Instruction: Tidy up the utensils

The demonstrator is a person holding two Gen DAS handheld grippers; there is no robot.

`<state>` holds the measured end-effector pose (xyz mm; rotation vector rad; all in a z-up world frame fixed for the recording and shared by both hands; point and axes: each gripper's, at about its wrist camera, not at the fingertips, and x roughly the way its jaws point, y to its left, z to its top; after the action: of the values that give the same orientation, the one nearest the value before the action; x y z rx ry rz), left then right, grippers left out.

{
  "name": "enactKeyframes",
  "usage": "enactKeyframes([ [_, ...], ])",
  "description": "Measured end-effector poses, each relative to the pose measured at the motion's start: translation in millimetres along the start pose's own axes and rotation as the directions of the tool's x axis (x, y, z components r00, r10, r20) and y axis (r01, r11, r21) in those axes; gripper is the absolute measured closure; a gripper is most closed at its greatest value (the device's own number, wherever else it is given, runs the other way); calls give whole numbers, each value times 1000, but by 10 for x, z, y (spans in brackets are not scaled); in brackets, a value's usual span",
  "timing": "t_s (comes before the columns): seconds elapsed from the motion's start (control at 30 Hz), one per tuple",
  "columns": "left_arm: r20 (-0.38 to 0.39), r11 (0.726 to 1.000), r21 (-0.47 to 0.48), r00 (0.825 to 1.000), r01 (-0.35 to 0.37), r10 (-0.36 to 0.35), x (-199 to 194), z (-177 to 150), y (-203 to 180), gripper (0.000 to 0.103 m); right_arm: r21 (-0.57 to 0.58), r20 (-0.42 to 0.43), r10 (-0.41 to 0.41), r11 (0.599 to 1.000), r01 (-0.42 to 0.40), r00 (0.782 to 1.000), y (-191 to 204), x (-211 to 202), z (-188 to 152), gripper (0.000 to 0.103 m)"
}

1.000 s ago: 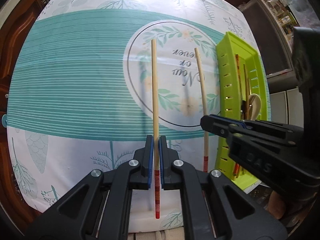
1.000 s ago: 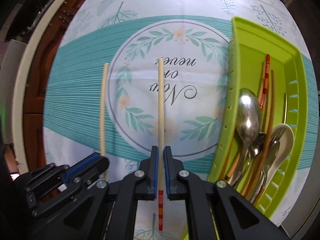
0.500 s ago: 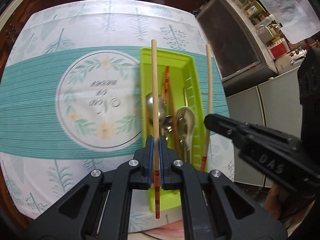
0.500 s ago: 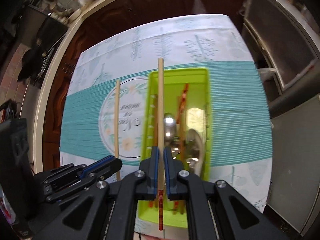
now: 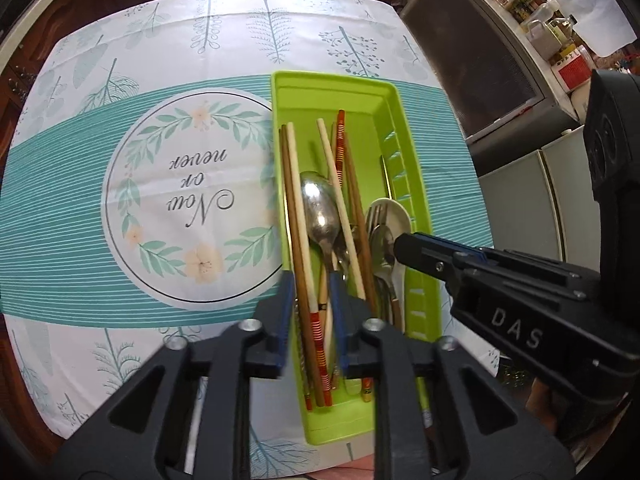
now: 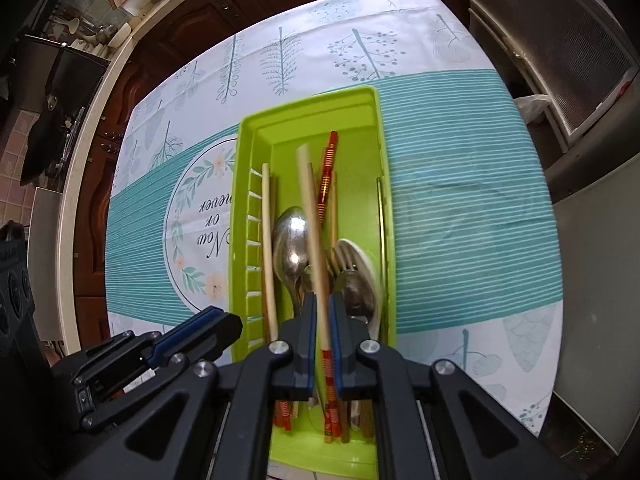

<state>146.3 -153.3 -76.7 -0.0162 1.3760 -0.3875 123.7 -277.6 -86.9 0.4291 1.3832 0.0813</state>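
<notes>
The green tray (image 5: 401, 152) (image 6: 249, 168) holds chopsticks, metal spoons (image 5: 320, 208) and a white spoon (image 5: 398, 216). My left gripper (image 5: 310, 304) hovers over the tray's near end. Its jaws are opening, and the pale chopstick (image 5: 298, 200) it carried lies loose in the tray below them, along the left wall. My right gripper (image 6: 321, 320) hangs over the tray too, jaws opening. Its chopstick (image 6: 310, 208) is blurred and tilted, slipping between the pads. In the left wrist view this chopstick (image 5: 340, 200) rests across the spoons, apart from the right gripper (image 5: 400, 242).
The tray sits on a teal and white tablecloth (image 5: 80, 184) with a round printed wreath (image 5: 188, 200). Dark wooden cabinets lie beyond the table's far edge. Grey appliances (image 5: 480, 60) stand to the right, and a hand (image 5: 540, 404) shows under the right gripper.
Both grippers moved from over the printed wreath to above the tray. The left jaws opened and its chopstick dropped into the tray. The right chopstick tilted and slid down.
</notes>
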Motion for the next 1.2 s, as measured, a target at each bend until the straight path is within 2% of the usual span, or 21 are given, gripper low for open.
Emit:
enactKeyframes([
  [0.03,11,1000,1,1000,-14,14,-37,-19,18,66,-1,1,4,1000,-4,1000,15,-3,-10,96],
  [0.07,24,1000,4,999,-30,29,-68,-37,40,62,-2,4,11,1000,-11,1000,28,-3,-21,96],
  [0.37,89,995,19,991,-102,100,-314,-229,202,60,-24,29,40,999,-39,999,158,-42,-205,96],
  [0.53,136,990,17,981,-140,137,-474,-388,273,49,-43,74,21,999,-18,997,221,-123,-362,96],
  [0.67,188,980,18,963,-199,192,-625,-540,334,43,-57,118,2,998,5,993,274,-205,-533,96],
  [0.73,221,976,7,952,-220,213,-718,-632,388,35,-66,147,-8,998,18,989,302,-261,-634,92],
  [0.87,275,962,-37,923,-271,270,-917,-790,469,30,-87,216,-16,996,35,976,372,-418,-822,84],
  [1.0,365,949,-90,876,-303,314,-1204,-950,504,27,-106,306,-14,993,49,952,488,-655,-960,82],
  [1.1,434,942,-129,836,-311,336,-1424,-1059,494,21,-132,368,-10,989,63,930,614,-821,-1053,72],
  [1.2,468,937,-158,812,-312,349,-1588,-1145,473,21,-161,429,-7,983,84,903,754,-966,-1130,64],
])
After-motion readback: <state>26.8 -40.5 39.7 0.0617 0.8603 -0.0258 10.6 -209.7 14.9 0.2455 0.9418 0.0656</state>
